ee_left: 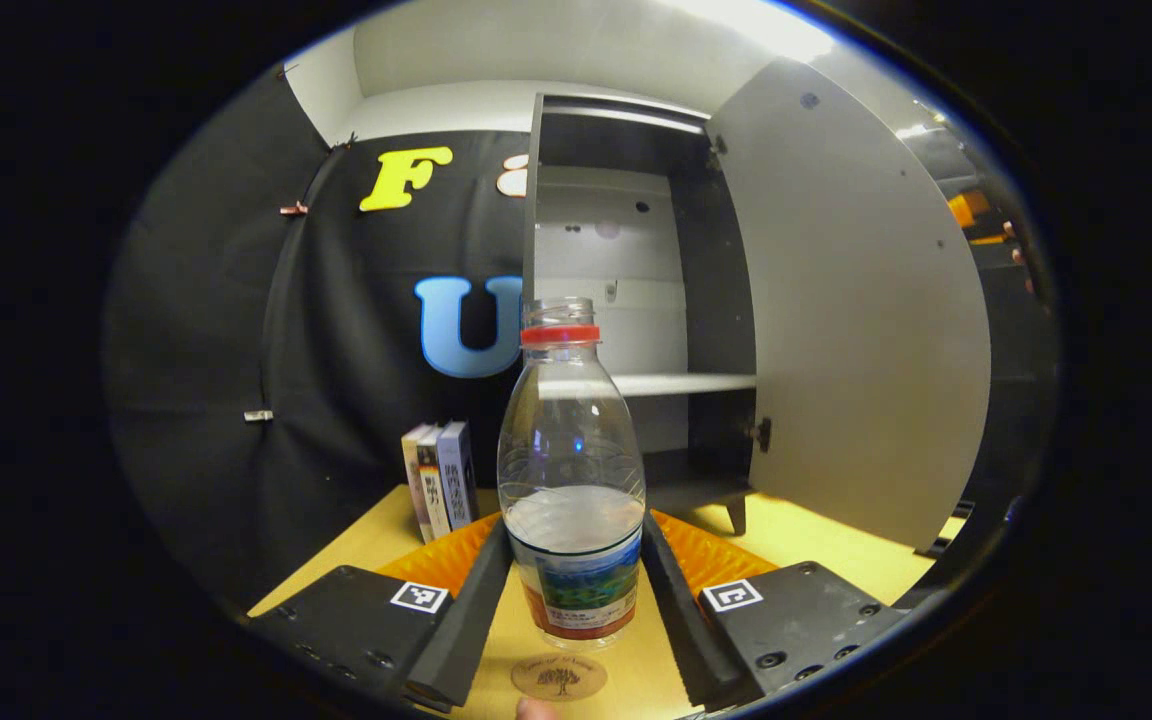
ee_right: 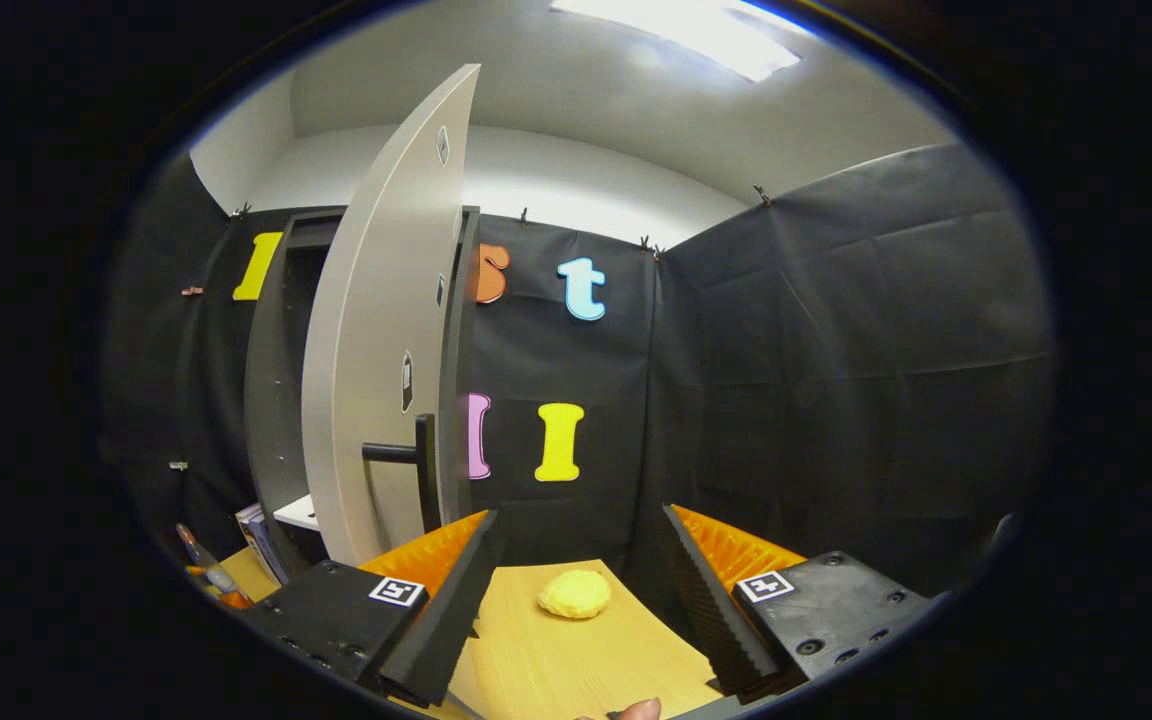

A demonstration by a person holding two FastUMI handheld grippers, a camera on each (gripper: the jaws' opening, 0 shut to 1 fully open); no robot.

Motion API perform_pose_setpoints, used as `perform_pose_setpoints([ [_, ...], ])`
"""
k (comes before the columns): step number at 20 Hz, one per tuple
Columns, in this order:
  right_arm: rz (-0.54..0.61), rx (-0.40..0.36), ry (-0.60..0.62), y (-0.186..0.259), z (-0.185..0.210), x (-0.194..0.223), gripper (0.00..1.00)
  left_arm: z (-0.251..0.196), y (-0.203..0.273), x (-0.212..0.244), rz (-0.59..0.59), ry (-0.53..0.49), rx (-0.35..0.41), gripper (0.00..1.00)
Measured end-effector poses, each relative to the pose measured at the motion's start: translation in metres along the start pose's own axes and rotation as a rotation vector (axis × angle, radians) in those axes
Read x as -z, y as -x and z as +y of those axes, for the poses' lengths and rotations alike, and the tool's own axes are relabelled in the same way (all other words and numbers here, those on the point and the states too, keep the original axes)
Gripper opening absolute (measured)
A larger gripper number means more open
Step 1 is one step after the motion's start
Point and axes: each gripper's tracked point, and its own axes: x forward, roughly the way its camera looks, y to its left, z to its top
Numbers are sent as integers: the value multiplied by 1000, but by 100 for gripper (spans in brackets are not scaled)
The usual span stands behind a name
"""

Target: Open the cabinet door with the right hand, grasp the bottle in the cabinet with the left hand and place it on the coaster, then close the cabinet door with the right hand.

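A clear plastic bottle with a red neck ring, no cap and some water in it stands upright between the fingers of my left gripper, which is shut on its lower body. Its base hangs just behind a small round wooden coaster on the yellow table. Behind it the grey cabinet stands open, its door swung out to the right. In the right gripper view my right gripper is open with nothing between its fingers, to the right of the open door and its dark handle.
Several books stand upright left of the cabinet against the black cloth wall. A yellow lumpy object lies on the table ahead of the right gripper. A shelf crosses the cabinet's inside.
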Motion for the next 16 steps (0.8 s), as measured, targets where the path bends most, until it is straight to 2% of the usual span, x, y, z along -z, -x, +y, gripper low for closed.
perform_pose_setpoints([
  [6, 5, 25, -11, 3, 4, -6, 97, 16, 0, 63, 39, 11, 9, 79],
  [13, 14, 70, 12, 6, 10, -7, 97, 12, -26, 103, 63, -18, 107, 80],
  [16, 2, 82, 56, 10, 10, -9, 97, 13, -28, 117, 78, -6, 124, 80],
])
